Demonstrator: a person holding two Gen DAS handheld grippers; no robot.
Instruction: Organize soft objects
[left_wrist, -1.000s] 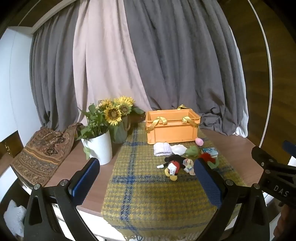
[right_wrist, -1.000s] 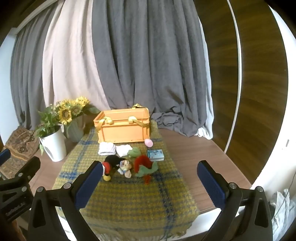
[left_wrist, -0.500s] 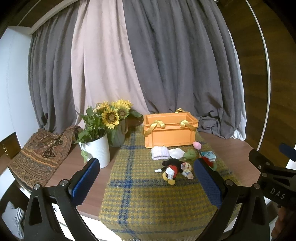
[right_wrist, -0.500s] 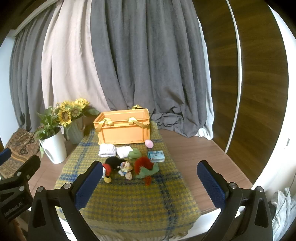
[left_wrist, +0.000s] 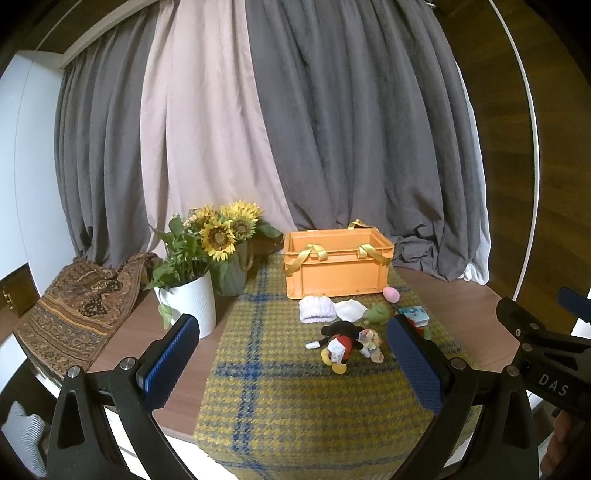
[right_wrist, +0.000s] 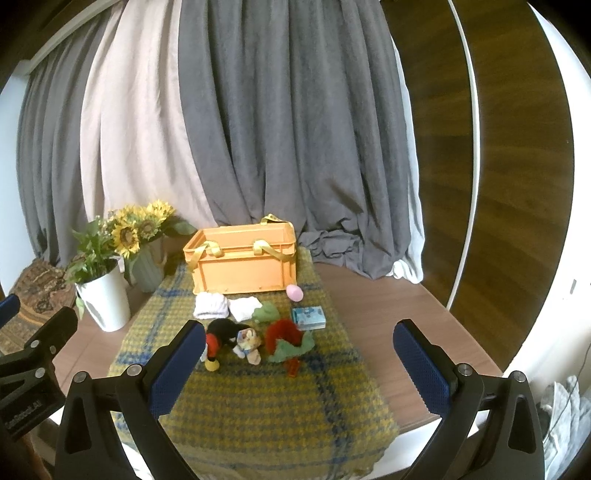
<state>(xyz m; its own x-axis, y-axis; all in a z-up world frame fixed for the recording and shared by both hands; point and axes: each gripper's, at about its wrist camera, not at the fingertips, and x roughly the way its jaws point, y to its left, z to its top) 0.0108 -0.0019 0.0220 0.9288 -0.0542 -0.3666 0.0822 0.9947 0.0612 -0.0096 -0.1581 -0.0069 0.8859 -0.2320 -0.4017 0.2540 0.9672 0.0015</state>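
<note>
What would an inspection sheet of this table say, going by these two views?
Surface: wooden table under a plaid cloth.
Job's things: orange crate; in front, white knits, green plush, black-and-red mouse plush, red-and-green plush, pink egg.
Clutter: small blue box, sunflowers in a white pot, patterned cloth.
Grippers: left gripper and right gripper open, empty.
Cables: thin one at far right, unclear.
Surroundings: grey curtains.

red plush (left_wrist: 426, 333) mostly behind left tool pad, crate (right_wrist: 243, 258) interior unseen
</note>
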